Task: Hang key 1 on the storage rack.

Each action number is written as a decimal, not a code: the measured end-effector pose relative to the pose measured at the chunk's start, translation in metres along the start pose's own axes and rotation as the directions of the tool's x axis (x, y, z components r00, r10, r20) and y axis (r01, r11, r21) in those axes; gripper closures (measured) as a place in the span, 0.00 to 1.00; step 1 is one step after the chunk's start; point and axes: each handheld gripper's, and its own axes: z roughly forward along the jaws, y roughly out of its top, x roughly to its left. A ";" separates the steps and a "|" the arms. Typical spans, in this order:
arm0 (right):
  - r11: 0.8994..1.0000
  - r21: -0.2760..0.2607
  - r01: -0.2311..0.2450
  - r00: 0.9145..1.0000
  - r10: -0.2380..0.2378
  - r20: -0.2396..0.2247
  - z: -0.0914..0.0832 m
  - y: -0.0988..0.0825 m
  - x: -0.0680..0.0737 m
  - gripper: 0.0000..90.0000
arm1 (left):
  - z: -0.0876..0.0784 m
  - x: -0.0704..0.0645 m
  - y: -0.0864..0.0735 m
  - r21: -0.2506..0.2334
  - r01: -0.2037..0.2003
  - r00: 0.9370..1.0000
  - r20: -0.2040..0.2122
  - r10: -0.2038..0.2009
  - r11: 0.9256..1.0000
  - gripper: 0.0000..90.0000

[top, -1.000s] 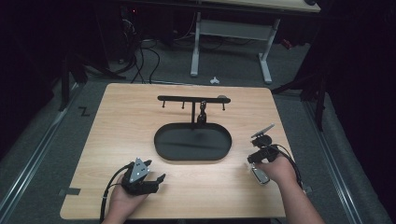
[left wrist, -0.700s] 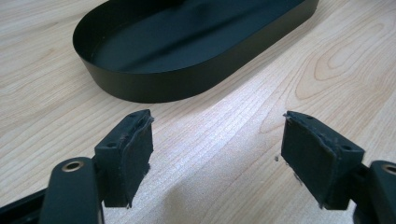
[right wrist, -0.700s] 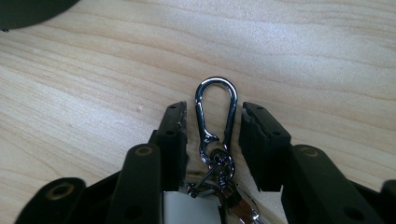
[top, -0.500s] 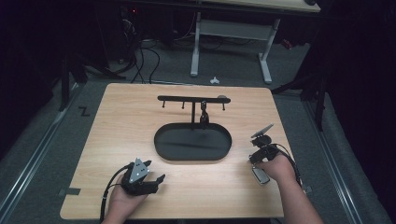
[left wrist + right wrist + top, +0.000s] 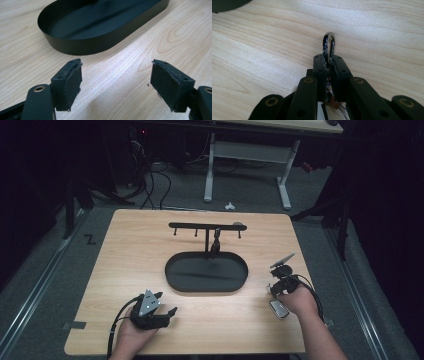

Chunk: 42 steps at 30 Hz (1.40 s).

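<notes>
Pale wood grain runs across the table (image 5: 150, 250), bare but for a matte black oval tray (image 5: 206, 272) at the centre and, just behind it, a black T-shaped rack (image 5: 206, 227) with small pegs, likely meant for hanging things. The right gripper (image 5: 328, 60) has its jaws pinched together on a shiny metal ring (image 5: 329, 43), which sticks out past the tips, probably so it can slip over a peg; something small dangles beneath it, seemingly a key fob (image 5: 278, 307) low over the table's right front. The left gripper (image 5: 116, 85), jaws wide apart and empty, rests at the left front, its rubbery pads (image 5: 72, 82) aimed at the tray's thin wall.
</notes>
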 end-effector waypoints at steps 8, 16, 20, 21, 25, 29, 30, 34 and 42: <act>0.999 -0.011 -0.034 0.999 0.034 -0.022 0.000 -0.002 -0.005 0.93 | 0.001 0.000 0.000 0.002 -0.002 1.000 0.002 0.002 1.000 0.28; 1.000 -0.026 -0.003 1.000 0.002 -0.024 -0.002 -0.003 -0.001 0.94 | 0.001 -0.001 0.000 0.002 -0.004 1.000 0.006 0.004 1.000 0.29; 1.000 -0.027 -0.014 1.000 0.013 -0.026 -0.001 -0.003 -0.002 0.94 | 0.000 -0.001 0.000 0.003 -0.007 1.000 0.006 0.007 1.000 0.29; 1.000 -0.023 -0.018 0.999 0.018 -0.029 0.000 -0.004 -0.003 0.94 | 0.000 -0.001 0.000 0.003 -0.007 1.000 0.005 0.007 1.000 0.29; 1.000 -0.009 -0.012 1.000 0.011 -0.024 0.001 -0.003 -0.002 0.93 | 0.001 -0.001 0.000 0.005 -0.005 1.000 0.007 0.005 1.000 0.29; 1.000 -0.001 0.002 1.000 -0.002 -0.021 0.001 -0.002 -0.002 0.94 | 0.001 -0.001 0.000 0.006 -0.007 1.000 0.009 0.007 1.000 0.29; 1.000 -0.006 0.004 1.000 -0.004 -0.019 0.001 -0.002 -0.001 0.94 | 0.001 -0.001 0.000 0.004 -0.009 1.000 0.009 0.009 1.000 0.29; 1.000 -0.005 0.015 1.000 -0.015 -0.011 0.000 -0.003 0.000 0.95 | 0.001 -0.001 0.000 0.003 -0.006 1.000 0.007 0.006 1.000 0.29; 0.999 -0.026 0.025 0.999 -0.026 -0.028 -0.009 -0.005 0.001 0.95 | 0.001 -0.001 0.000 0.004 -0.005 1.000 0.009 0.005 1.000 0.29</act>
